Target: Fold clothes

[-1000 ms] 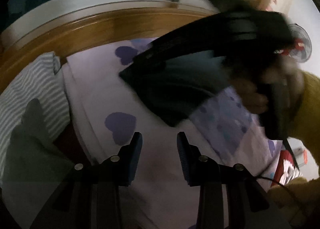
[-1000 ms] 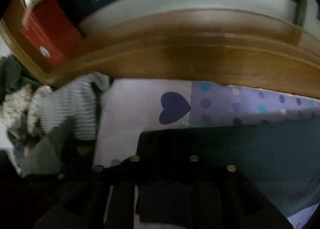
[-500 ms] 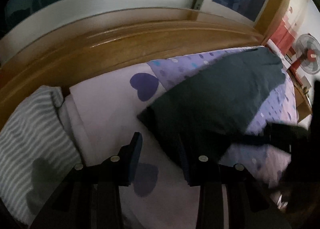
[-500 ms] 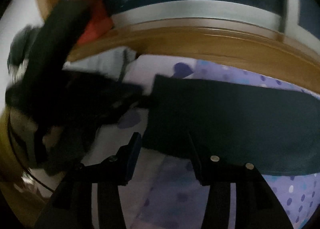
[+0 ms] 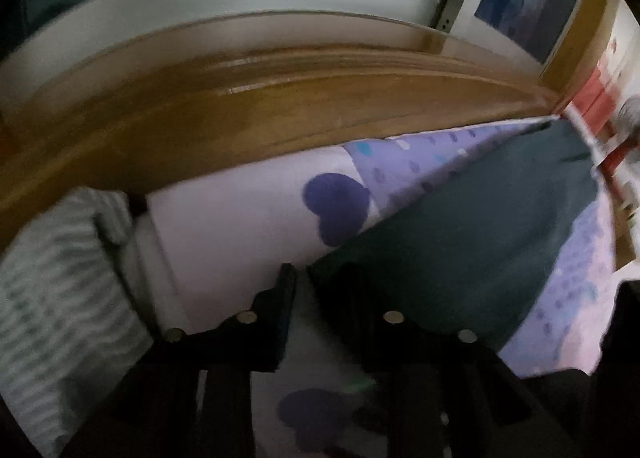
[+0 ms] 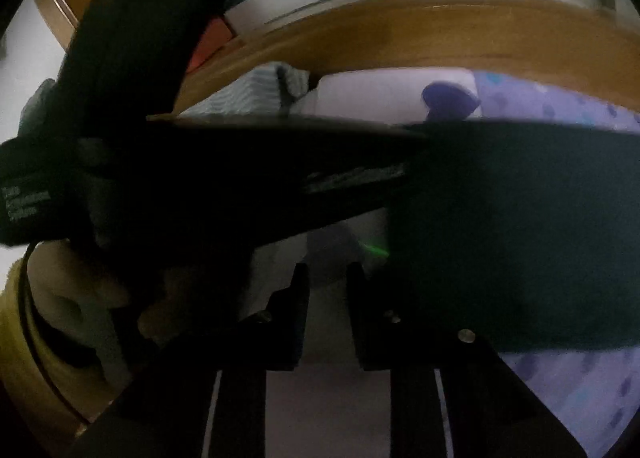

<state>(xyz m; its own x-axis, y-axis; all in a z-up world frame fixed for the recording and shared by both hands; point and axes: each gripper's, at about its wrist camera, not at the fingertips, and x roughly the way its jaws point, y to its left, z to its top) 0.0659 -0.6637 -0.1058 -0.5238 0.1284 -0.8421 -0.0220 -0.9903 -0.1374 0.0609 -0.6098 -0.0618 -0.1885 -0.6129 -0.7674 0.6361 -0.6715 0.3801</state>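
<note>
A dark teal garment (image 5: 472,242) lies folded flat on the bed, running from the near middle to the far right. My left gripper (image 5: 304,278) is at the garment's near left corner, its fingers only a small gap apart, with the right finger on the cloth edge. In the right wrist view the garment (image 6: 520,226) fills the right half. My right gripper (image 6: 327,278) is open and empty just left of the garment's near edge. The left gripper's body (image 6: 200,178) crosses the left of that view.
The bed has a pale sheet with purple hearts (image 5: 336,206) and a dotted lilac cover (image 5: 568,298). A wooden bed frame (image 5: 240,114) curves along the far side. A striped grey garment (image 5: 52,306) lies at the left. Red items (image 5: 600,106) stand at the far right.
The left gripper has moved forward to the garment's corner and its fingers have narrowed. The right gripper has drawn back off the garment, and the left gripper now fills its left side.
</note>
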